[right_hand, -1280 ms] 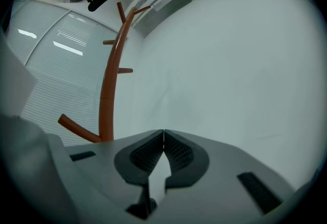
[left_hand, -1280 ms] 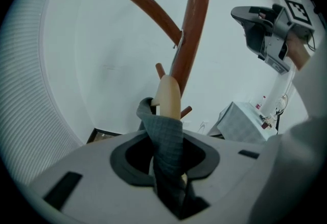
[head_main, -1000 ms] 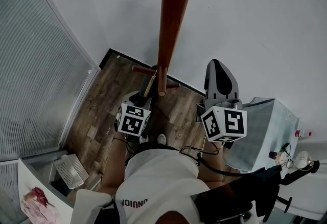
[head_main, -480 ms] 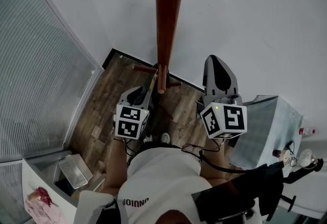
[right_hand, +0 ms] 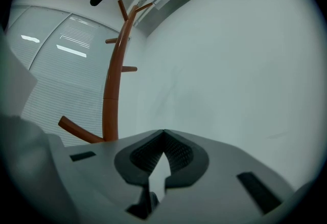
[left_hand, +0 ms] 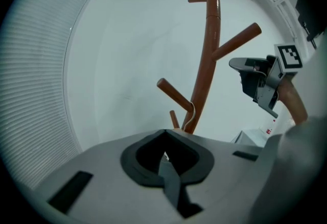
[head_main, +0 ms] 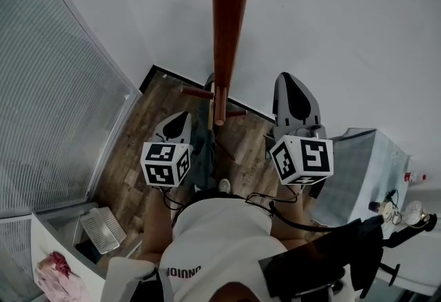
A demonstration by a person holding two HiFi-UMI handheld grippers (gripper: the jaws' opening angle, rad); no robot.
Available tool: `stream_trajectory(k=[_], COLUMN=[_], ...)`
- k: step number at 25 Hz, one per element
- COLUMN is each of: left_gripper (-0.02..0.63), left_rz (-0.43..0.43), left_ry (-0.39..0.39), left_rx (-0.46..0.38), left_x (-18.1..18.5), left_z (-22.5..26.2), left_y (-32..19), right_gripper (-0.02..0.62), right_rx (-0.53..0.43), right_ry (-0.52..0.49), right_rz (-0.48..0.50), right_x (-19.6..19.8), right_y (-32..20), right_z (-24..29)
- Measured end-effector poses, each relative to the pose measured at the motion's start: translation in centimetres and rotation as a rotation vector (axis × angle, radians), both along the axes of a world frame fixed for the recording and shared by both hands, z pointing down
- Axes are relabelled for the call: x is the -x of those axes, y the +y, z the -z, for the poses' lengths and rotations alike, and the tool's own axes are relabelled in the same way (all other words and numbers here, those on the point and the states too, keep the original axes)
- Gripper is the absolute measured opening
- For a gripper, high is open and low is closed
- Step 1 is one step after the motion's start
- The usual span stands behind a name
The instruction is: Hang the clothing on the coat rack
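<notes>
**A:** Coat rack: anything on it?

**B:** Nothing that I can see. The coat rack [head_main: 227, 18] stands in the corner. The pegs [left_hand: 235, 40] that show in the left gripper view are bare wood. The right gripper view shows the same, a plain pole with empty pegs up top.

**A:** Where's the clothing?

**B:** It's a dark piece of clothing [head_main: 204, 149], hanging low just beside the rack's pole. It sits between the pole and the left gripper [head_main: 178, 121], and the head view doesn't show its shape.

**A:** Who has it?

**B:** The left gripper. Its fingers are pressed together, and a dark strip of cloth [left_hand: 171, 182] runs down through the gap behind the tips. I read that as a pinch on the clothing.

**A:** And the right?

**B:** The right gripper [head_main: 293, 87] is on the rack's other side, level with the left. Its fingers are drawn in, tips meeting, with only pale wall showing through the gap and no cloth there.

**A:** Progress?

**B:** Early, by my judgement. The pick-up looks done and the hanging isn't. What's left is to raise the clothing to a free peg, drape or hook it over, let go, and check that it stays.
</notes>
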State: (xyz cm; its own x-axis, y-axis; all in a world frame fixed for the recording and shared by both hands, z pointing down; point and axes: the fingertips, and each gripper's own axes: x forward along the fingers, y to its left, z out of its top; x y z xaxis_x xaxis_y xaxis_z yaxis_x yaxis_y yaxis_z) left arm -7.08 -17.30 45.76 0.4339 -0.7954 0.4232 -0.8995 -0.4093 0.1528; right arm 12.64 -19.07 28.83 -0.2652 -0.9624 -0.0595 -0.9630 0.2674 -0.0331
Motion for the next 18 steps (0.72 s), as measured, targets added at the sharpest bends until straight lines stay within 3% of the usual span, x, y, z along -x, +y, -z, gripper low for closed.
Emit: stream_trajectory(k=[18], left_gripper=[0.014], left_rz=[-0.009], left_ry=[-0.014], left_rx=[0.031], left_x=[0.03], left_z=[-0.68], left_y=[0.09], right_gripper=[0.018], right_rx=[-0.012], right_ry=[0.054], right_rz=[0.014], right_x=[0.91], right_y=[0.31], right_z=[0.31])
